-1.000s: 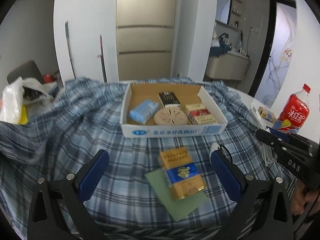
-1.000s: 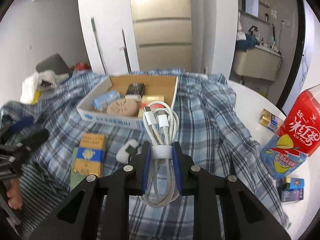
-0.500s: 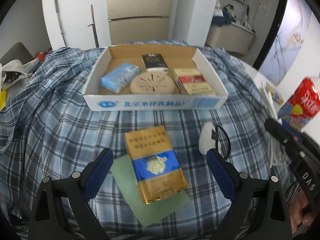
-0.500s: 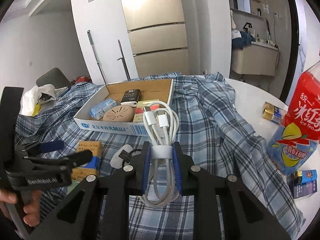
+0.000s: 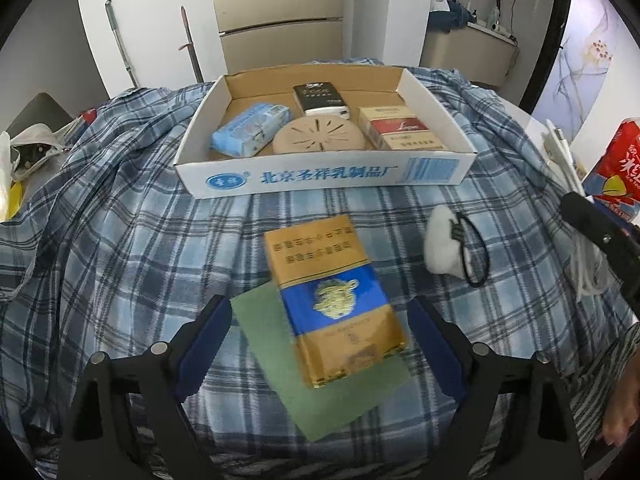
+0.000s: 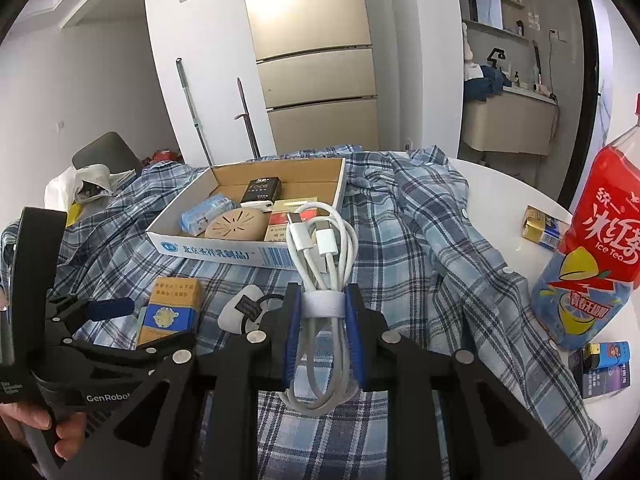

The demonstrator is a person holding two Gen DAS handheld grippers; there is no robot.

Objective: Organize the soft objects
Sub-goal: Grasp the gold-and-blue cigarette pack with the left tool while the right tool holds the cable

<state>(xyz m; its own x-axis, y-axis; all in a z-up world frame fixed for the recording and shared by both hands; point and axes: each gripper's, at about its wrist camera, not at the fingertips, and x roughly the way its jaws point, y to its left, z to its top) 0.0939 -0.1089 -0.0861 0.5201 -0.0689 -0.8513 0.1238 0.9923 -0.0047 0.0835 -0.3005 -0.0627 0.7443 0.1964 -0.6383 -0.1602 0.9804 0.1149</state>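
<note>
plaid shirt point(image 5: 120, 208): 1, spread as work surface | cardboard tray point(image 5: 320, 178): 1, collection bin, 4 items inside | left gripper point(image 5: 320, 340): jaws wide apart, straddling 1 gold-blue pack point(image 5: 336, 300) for pickup | right gripper point(image 6: 320, 308): clamped on 1 coiled white cable point(image 6: 322, 248), held above shirt, near tray.

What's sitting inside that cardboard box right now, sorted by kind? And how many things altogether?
In the cardboard box:
Tissue packs: 2, the blue pack and the black pack
Red and white cartons: 1
Round tan slotted discs: 1
Total: 4
</note>
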